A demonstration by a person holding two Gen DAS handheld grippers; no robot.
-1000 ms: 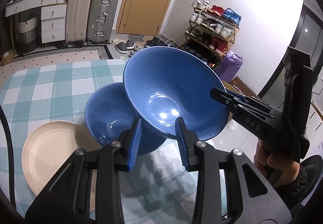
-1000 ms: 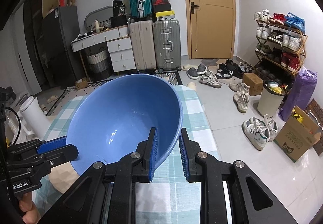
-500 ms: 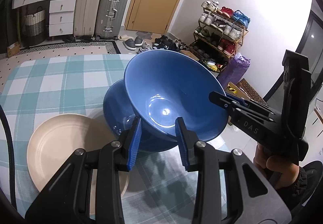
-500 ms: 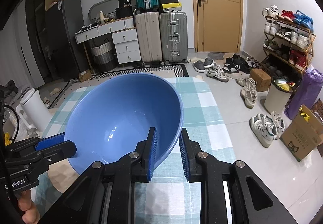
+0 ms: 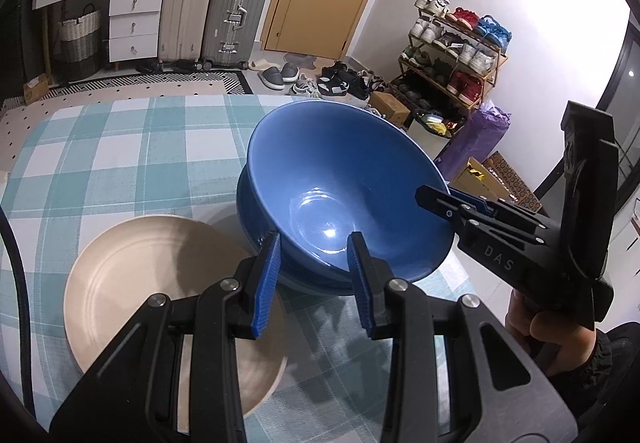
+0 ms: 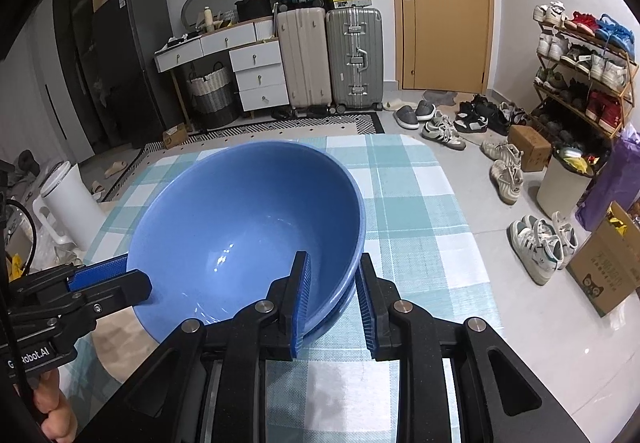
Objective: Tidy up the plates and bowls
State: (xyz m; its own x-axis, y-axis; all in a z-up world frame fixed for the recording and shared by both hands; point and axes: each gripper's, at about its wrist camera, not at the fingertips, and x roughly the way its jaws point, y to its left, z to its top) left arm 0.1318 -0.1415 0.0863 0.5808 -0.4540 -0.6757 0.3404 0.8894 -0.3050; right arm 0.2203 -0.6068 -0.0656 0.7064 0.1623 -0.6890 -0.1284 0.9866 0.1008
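A blue bowl [image 5: 340,179] sits tilted inside a second blue bowl [image 5: 256,227] on the checked tablecloth. It also shows in the right wrist view [image 6: 248,219], with the lower bowl's rim [image 6: 344,303] just under it. My right gripper [image 6: 334,299] straddles the upper bowl's near rim, jaws slightly parted around it. It shows from the side in the left wrist view [image 5: 452,199]. My left gripper [image 5: 314,279] is open, its fingers either side of the bowls' near edge, holding nothing. A beige plate [image 5: 132,283] lies left of the bowls.
The table [image 6: 420,203] ends just right of the bowls, with floor, shoes [image 6: 540,243] and a cardboard box [image 6: 608,275] beyond. Suitcases [image 6: 332,59], drawers and a door stand at the far wall. A black cable [image 5: 18,283] runs along the left.
The upper bowl came down and now rests nested in the lower bowl. My right gripper's jaws have widened a little on its rim. My left gripper stayed open.
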